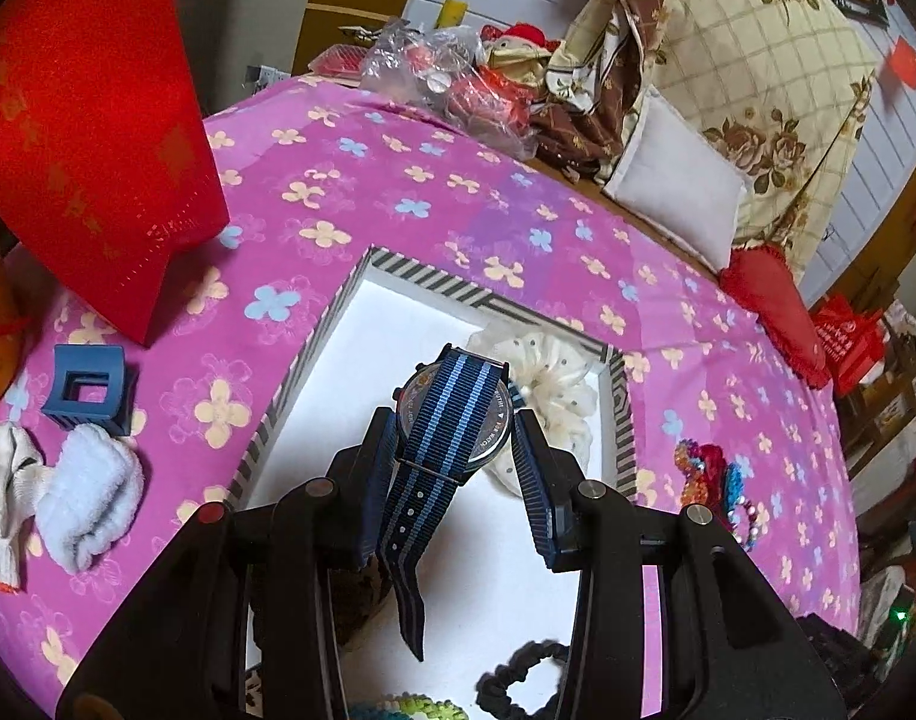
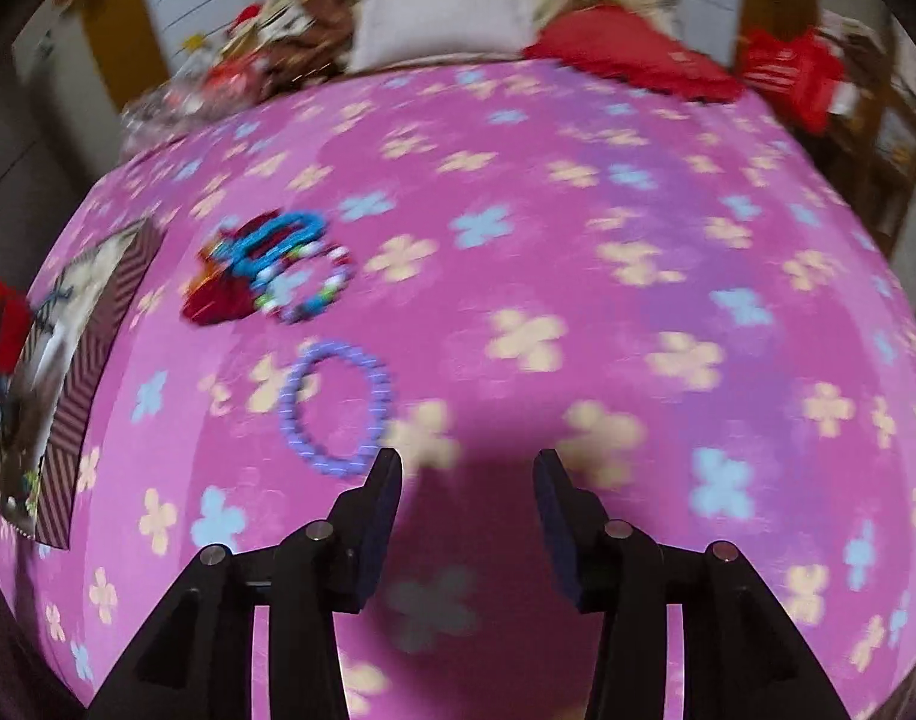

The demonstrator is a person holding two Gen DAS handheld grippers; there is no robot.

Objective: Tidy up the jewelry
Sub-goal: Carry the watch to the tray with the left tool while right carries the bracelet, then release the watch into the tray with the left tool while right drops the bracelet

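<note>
In the left wrist view my left gripper (image 1: pixel 452 420) is shut on a watch (image 1: pixel 443 438) with a dark and light blue striped strap, held face down above the white inside of a striped-rimmed box (image 1: pixel 416 273). A white scrunchie (image 1: pixel 550 384) lies in the box beyond it. A black scrunchie (image 1: pixel 517 678) and a green beaded piece (image 1: pixel 398 708) lie at the box's near end. In the blurred right wrist view my right gripper (image 2: pixel 466 462) is open and empty over the pink cloth. A purple bead bracelet (image 2: pixel 338 408) lies just left of it, a pile of colourful bracelets (image 2: pixel 272 267) further back.
A red gift bag (image 1: pixel 92 120) stands at the left, with a blue hair claw (image 1: pixel 89 390) and rolled white cloths (image 1: pixel 86 495) near it. Pillows (image 1: pixel 757 78) and plastic bags (image 1: pixel 446 78) crowd the far edge. The box also shows at the right wrist view's left edge (image 2: pixel 68 396).
</note>
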